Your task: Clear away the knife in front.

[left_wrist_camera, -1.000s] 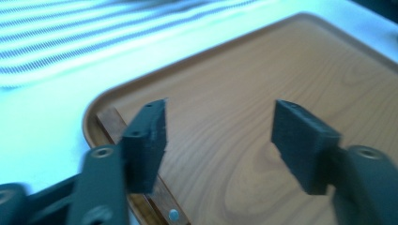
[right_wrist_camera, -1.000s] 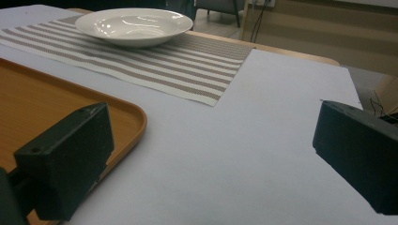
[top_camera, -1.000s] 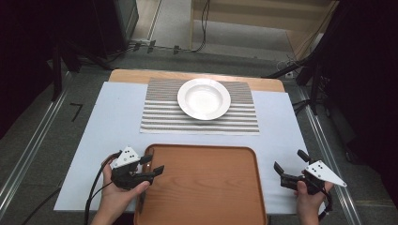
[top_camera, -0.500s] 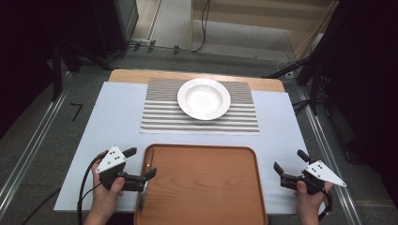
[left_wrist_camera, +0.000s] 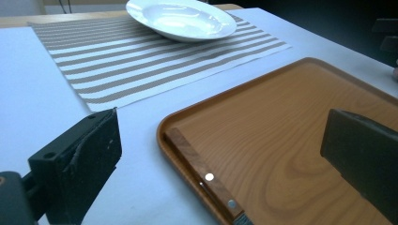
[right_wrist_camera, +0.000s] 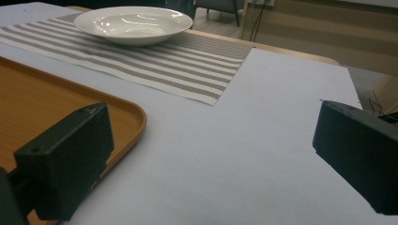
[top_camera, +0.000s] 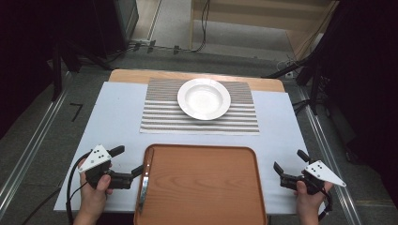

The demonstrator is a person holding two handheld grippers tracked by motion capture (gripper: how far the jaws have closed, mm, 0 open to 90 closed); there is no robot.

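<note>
A knife with a wooden handle lies along the inner left edge of the brown tray, handle toward the far side. My left gripper sits on the white table cover just left of the tray. Its jaws have just been opening and now stand wide, with nothing gripped between them; in the left gripper view the knife lies just ahead of them. My right gripper rests to the right of the tray, open and empty, as the right gripper view also shows.
A white deep plate stands on a striped placemat beyond the tray. The white cover lies over a wooden table. Cables and dark stands lie on the floor past the far edge.
My left gripper has drawn back to the left, off the tray's left edge, and its jaws stand wider. The knife stays on the tray. The right hand has not moved.
</note>
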